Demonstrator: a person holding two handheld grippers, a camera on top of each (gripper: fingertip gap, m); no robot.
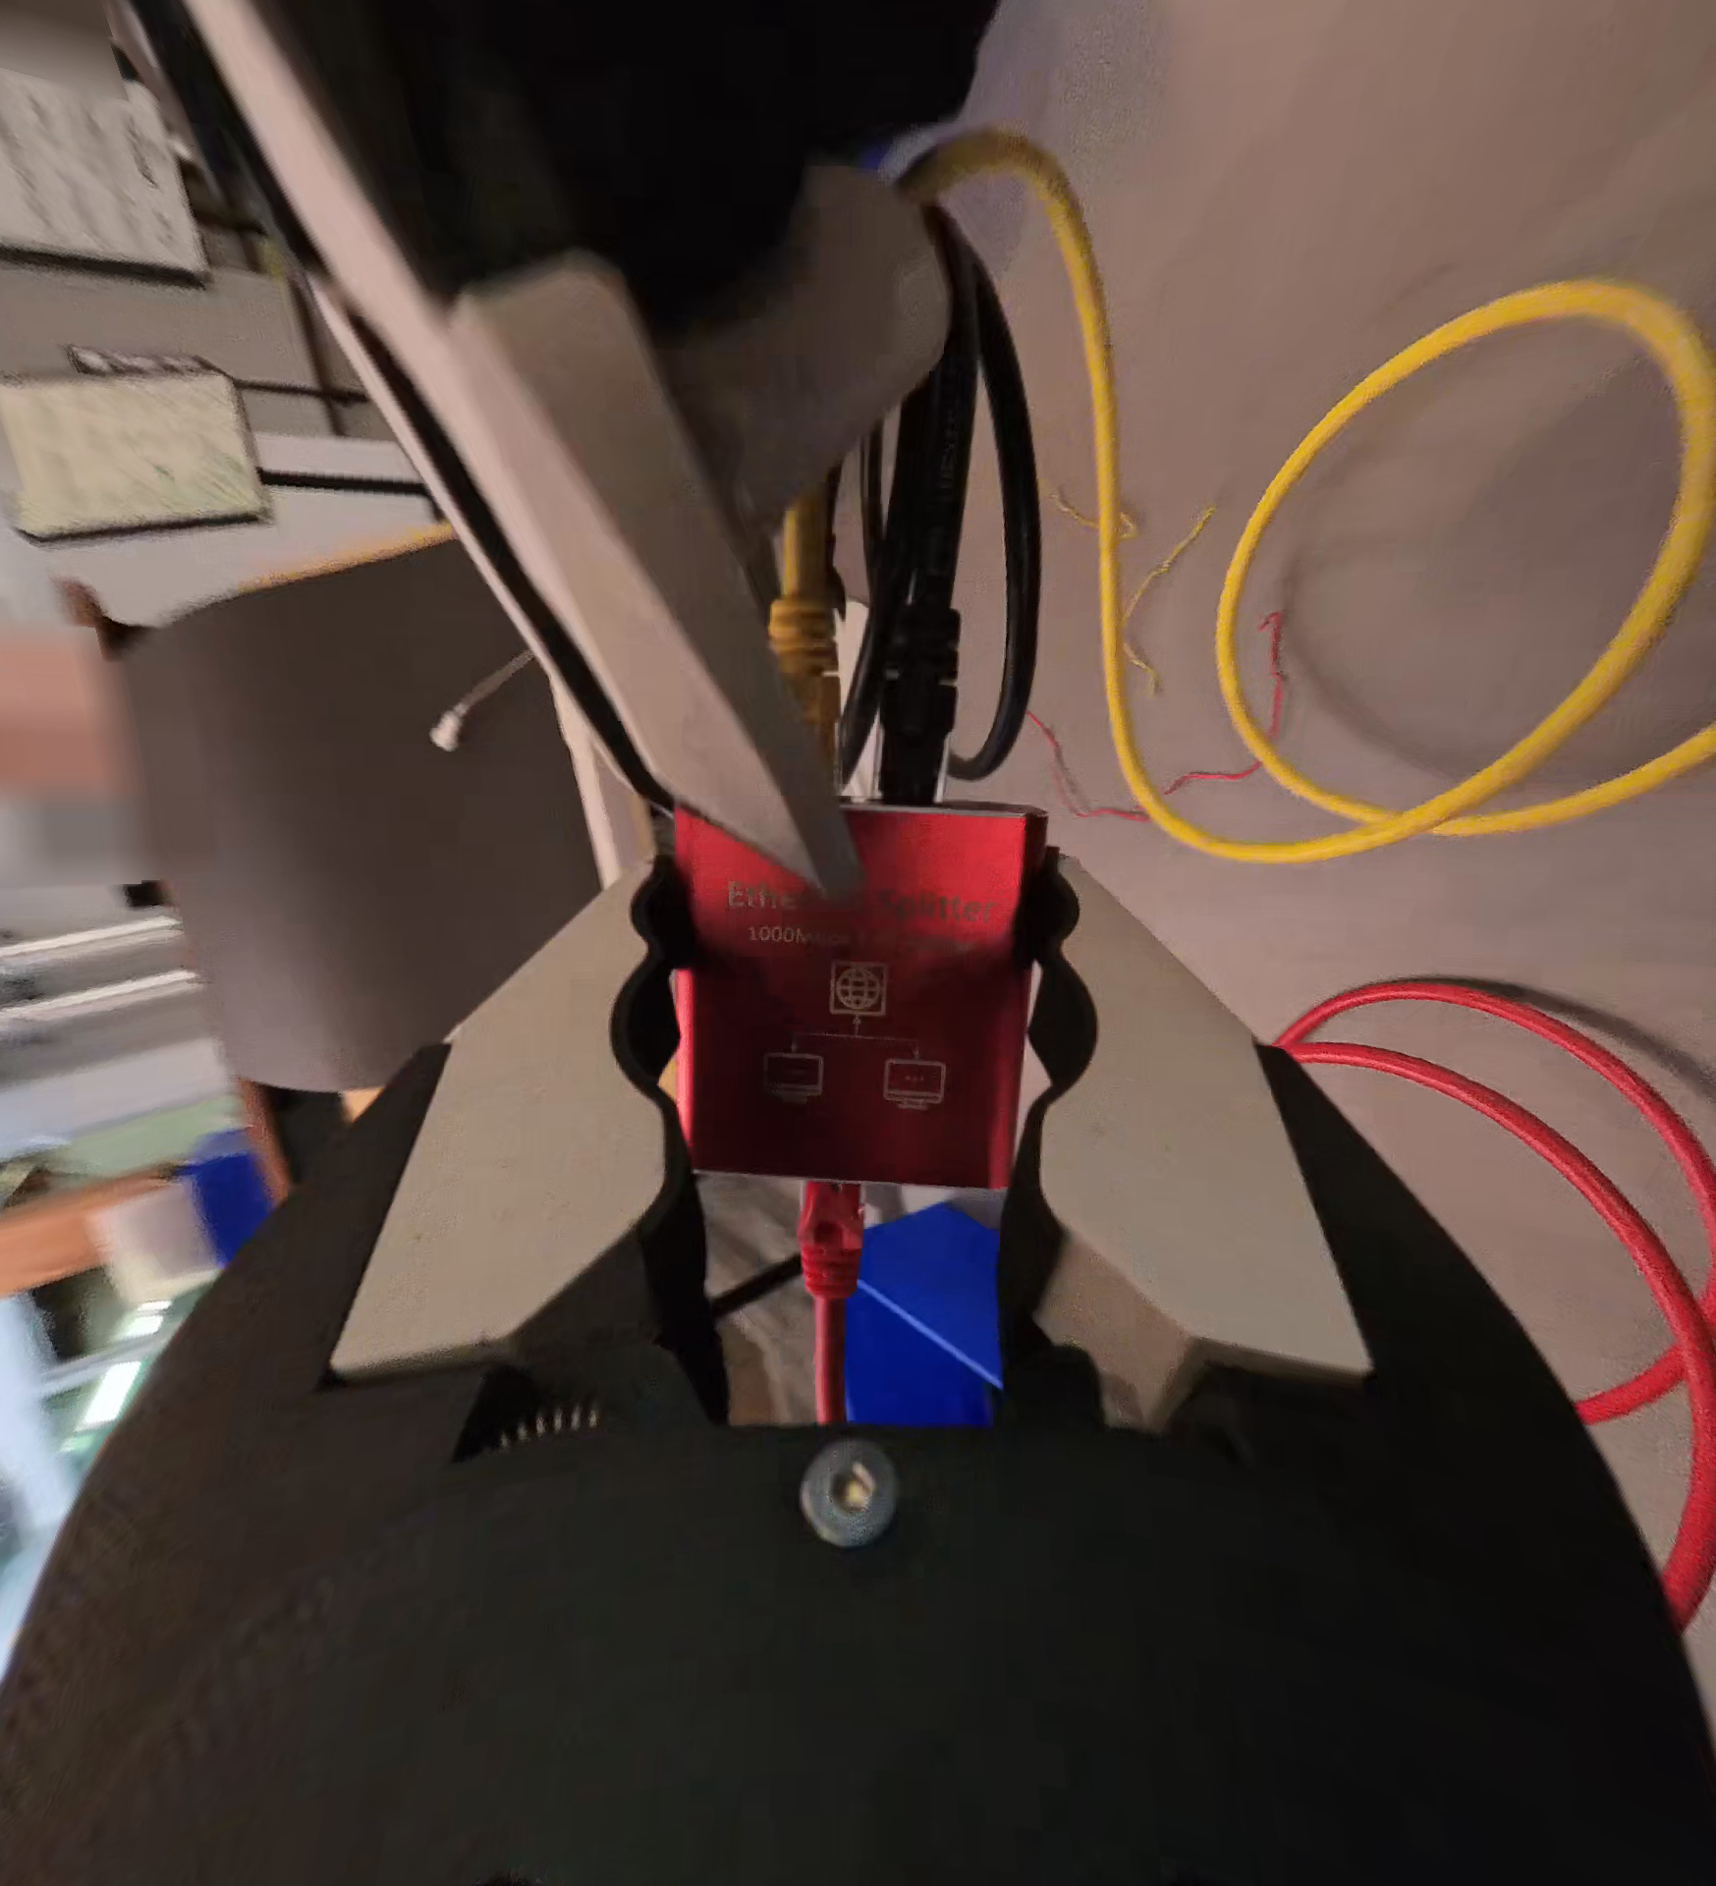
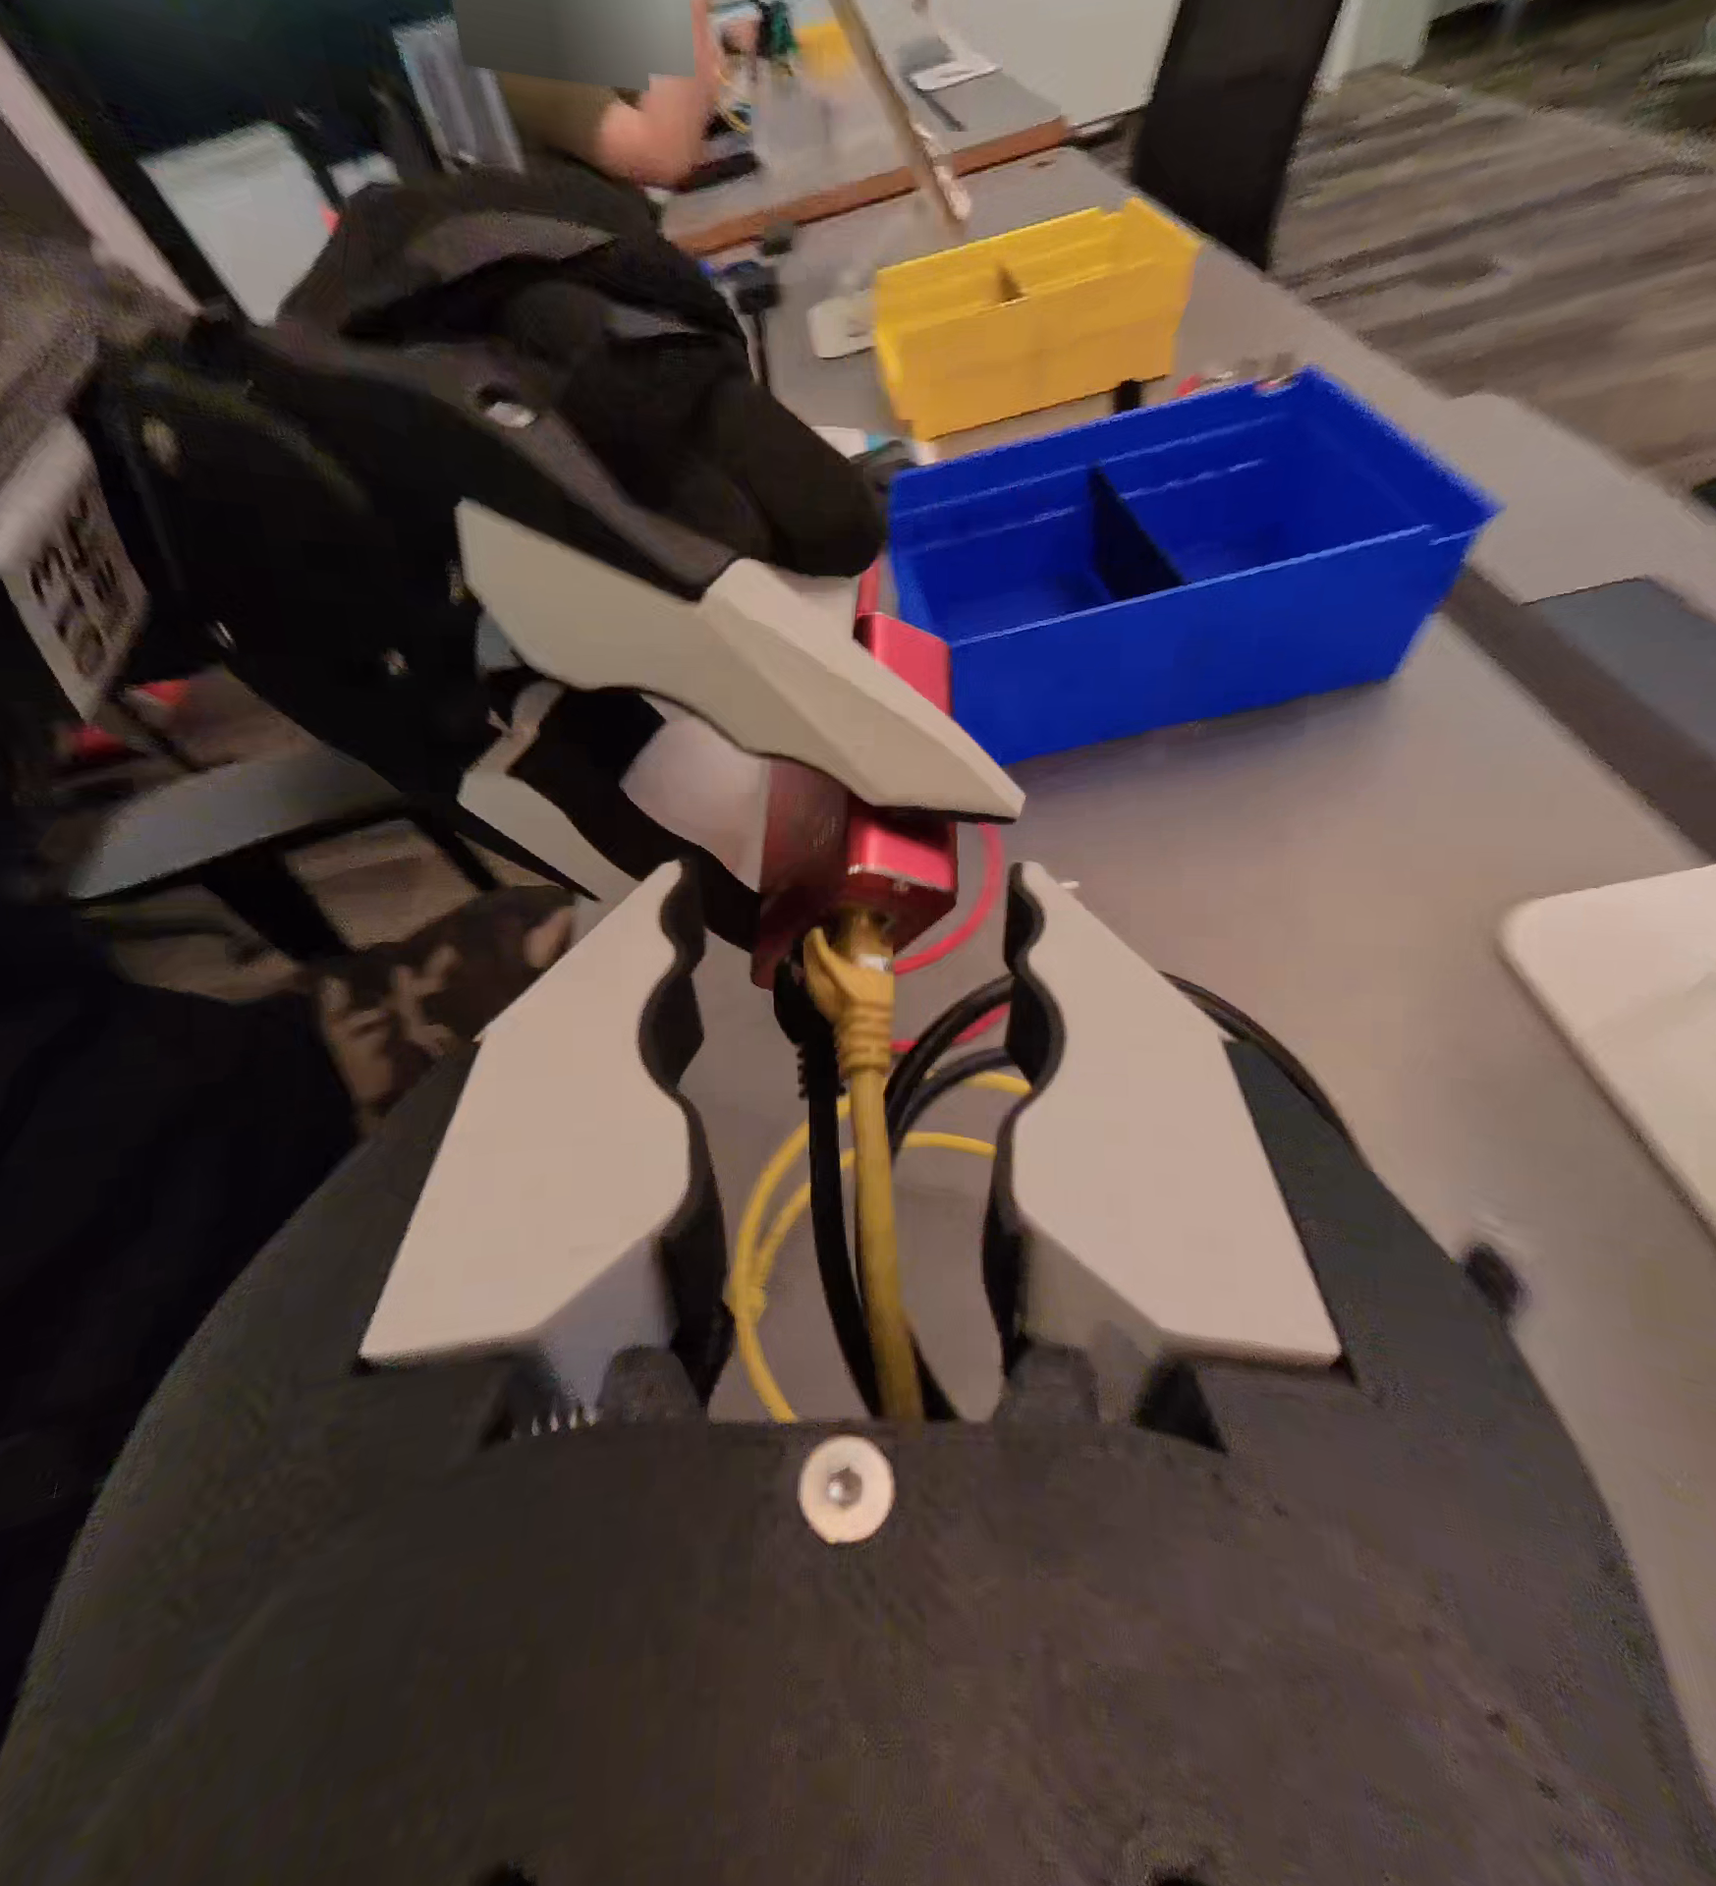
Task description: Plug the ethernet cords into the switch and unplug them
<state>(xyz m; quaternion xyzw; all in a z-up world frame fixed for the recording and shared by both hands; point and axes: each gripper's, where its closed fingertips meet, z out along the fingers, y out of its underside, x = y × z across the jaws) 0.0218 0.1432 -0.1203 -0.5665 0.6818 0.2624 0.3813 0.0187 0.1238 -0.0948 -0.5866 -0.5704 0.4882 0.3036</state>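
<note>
My left gripper (image 1: 853, 898) is shut on the red switch (image 1: 848, 1061), clamping its two sides and holding it above the grey table. A red cord (image 1: 828, 1286) is plugged into the switch's near end. A yellow plug (image 1: 800, 638) and a black plug (image 1: 920, 663) sit in its far end. My right gripper (image 2: 853, 888) is open, with the yellow plug (image 2: 859, 985) and its cord between the fingers, untouched. The switch (image 2: 899, 852) lies just ahead of the fingertips. One right finger (image 1: 629, 572) overlaps the switch's top in the left wrist view.
Yellow cord loops (image 1: 1466, 572) and red cord loops (image 1: 1649, 1225) lie on the grey table (image 2: 1343, 919). A blue bin (image 2: 1190, 612) and a yellow bin (image 2: 1027, 316) stand behind the switch. A white tray (image 2: 1670, 1021) is at the right. A person sits far back.
</note>
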